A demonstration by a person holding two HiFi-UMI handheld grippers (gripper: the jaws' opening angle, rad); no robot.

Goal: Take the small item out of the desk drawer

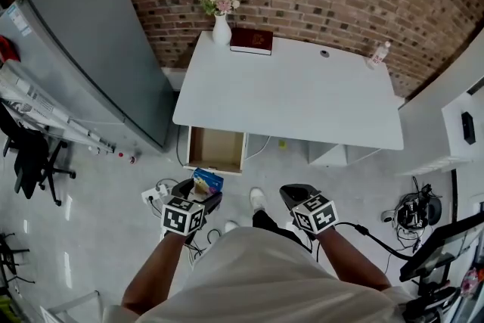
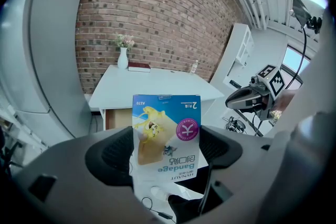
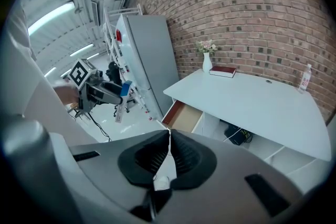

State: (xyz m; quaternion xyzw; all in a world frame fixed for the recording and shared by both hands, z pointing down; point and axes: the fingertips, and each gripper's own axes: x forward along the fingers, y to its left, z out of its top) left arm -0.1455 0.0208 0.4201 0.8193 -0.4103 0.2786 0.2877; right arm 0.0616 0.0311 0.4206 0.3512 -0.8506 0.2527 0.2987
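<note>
A small blue and white bandage packet (image 2: 167, 134) stands upright between the pads of my left gripper (image 2: 167, 150), which is shut on it. In the head view the packet (image 1: 206, 181) sticks out ahead of the left gripper (image 1: 195, 202), below the open wooden drawer (image 1: 217, 150) at the white desk's (image 1: 295, 94) front left. The drawer (image 3: 185, 116) looks empty inside. My right gripper (image 1: 296, 197) hangs to the right, over the floor. Its jaws meet in the right gripper view (image 3: 169, 147), with nothing between them.
A vase of flowers (image 1: 220, 19), a dark red book (image 1: 252, 40) and a small bottle (image 1: 378, 54) stand along the desk's back edge by the brick wall. A grey cabinet (image 1: 91, 41) rises left of the desk. Cables and a power strip (image 1: 155, 193) lie on the floor.
</note>
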